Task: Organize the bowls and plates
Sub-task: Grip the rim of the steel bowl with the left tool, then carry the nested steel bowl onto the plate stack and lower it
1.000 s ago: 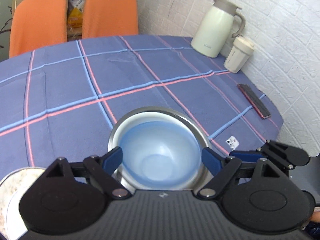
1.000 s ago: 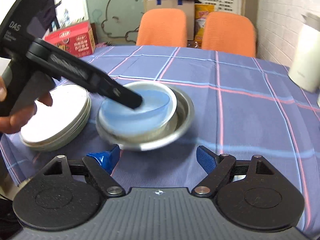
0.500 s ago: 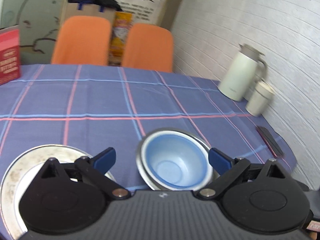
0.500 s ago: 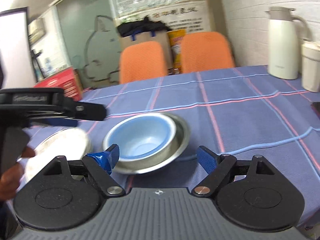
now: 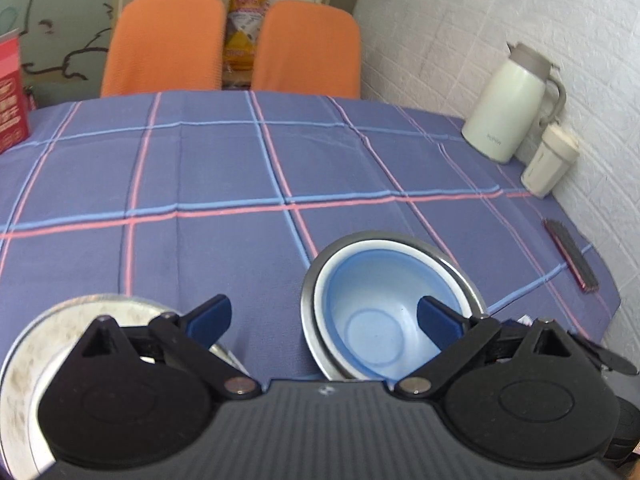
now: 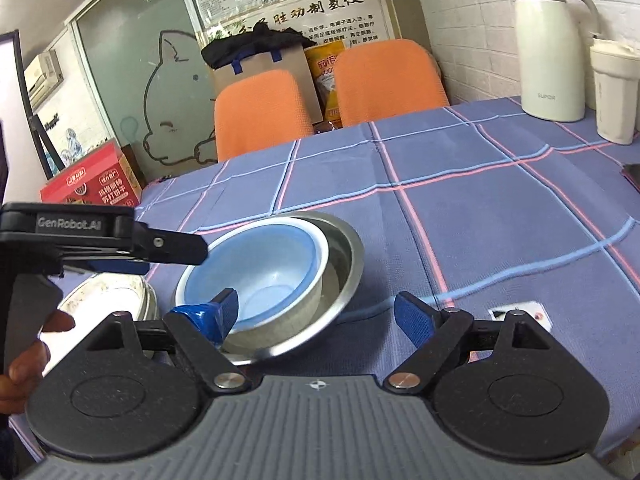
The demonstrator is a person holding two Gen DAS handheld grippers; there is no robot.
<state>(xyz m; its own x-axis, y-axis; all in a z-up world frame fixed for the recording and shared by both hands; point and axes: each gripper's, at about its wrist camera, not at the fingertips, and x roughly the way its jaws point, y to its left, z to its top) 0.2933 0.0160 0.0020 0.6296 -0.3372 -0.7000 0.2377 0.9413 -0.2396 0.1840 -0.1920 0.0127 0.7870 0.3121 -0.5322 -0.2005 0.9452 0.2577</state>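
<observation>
A blue bowl [image 5: 376, 320] sits nested inside a steel bowl [image 5: 400, 237] on the checked tablecloth. A stack of white plates [image 5: 36, 344] lies to its left. My left gripper [image 5: 322, 316] hovers open just short of the bowls, its right finger over the blue bowl and nothing held. In the right wrist view the blue bowl [image 6: 260, 264] rests in the steel bowl [image 6: 348, 248] beside the plates [image 6: 108, 292]. My right gripper [image 6: 318, 312] is open and empty at the steel bowl's near side. The left gripper [image 6: 196, 250] reaches in from the left above the blue bowl's rim, held by a hand [image 6: 24, 360].
A white thermos jug [image 5: 508, 112] and a cup [image 5: 550, 160] stand at the far right by the wall. A flat dark red object [image 5: 570, 254] lies near the right table edge. A red box [image 6: 92, 184] and two orange chairs [image 6: 260, 112] sit beyond.
My left gripper has drawn back and shifted left, away from closely flanking the blue bowl. The right gripper has dropped lower and tilted up. The bowls stay nested.
</observation>
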